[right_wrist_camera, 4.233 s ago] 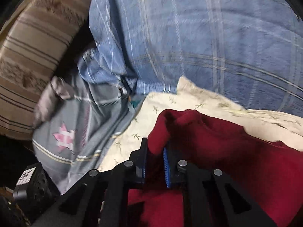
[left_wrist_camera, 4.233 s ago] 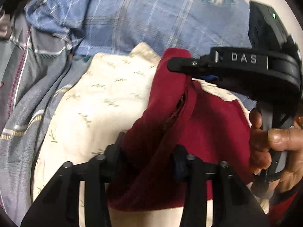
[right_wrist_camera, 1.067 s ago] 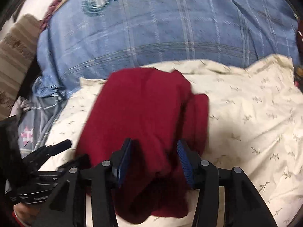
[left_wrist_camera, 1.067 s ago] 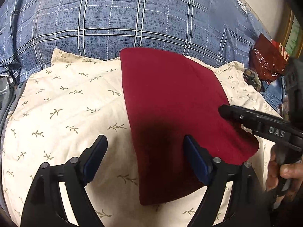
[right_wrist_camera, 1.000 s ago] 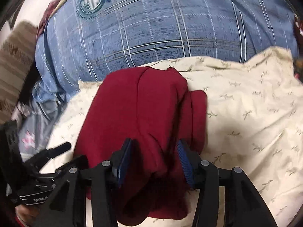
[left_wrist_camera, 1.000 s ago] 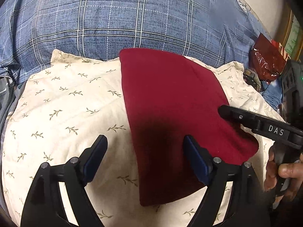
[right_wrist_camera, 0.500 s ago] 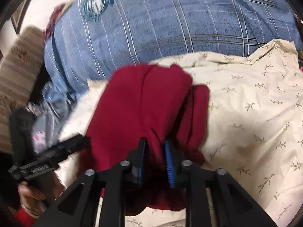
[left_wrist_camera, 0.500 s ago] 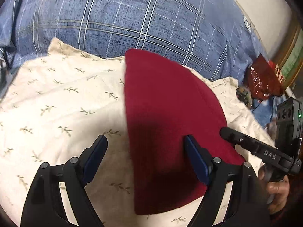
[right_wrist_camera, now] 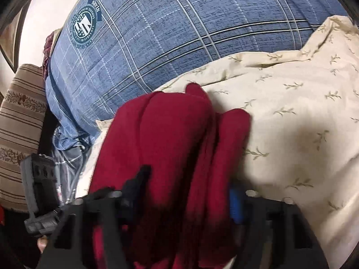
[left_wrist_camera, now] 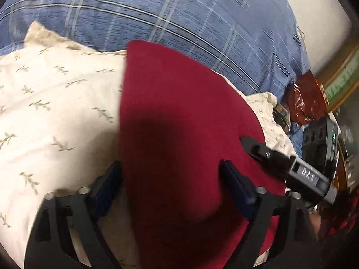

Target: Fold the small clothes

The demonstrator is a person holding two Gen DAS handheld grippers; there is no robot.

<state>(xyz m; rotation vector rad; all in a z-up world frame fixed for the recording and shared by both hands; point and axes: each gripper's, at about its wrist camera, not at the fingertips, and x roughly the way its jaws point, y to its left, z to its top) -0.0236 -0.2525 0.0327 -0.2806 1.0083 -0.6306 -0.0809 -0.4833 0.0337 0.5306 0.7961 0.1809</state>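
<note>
Garment: a dark red knitted cloth [left_wrist_camera: 179,116], folded into a smooth rounded slab, lies on a cream pillow printed with small green sprigs [left_wrist_camera: 56,112]; in the right wrist view its stacked folds [right_wrist_camera: 179,139] show as ridges running away from the camera.
Left gripper: the black two-finger gripper [left_wrist_camera: 172,188] has its jaws spread wide, one finger at the cloth's left edge over the pillow and the other over the red fabric (whether the pads press on it cannot be told).
Right gripper: the other black gripper [right_wrist_camera: 186,192] straddles the near end of the folded bundle, jaws apart, a blue pad visible on its right finger; the view is blurred, so any grip cannot be told. From the left wrist view its fingers [left_wrist_camera: 258,148] reach over the cloth's right edge.
Backdrop: a blue plaid cushion [right_wrist_camera: 190,27] with a round teal emblem stands behind the pillow.
Side items: a brown striped cushion [right_wrist_camera: 20,116] at far left; a crinkled red packet [left_wrist_camera: 305,103] at far right.
</note>
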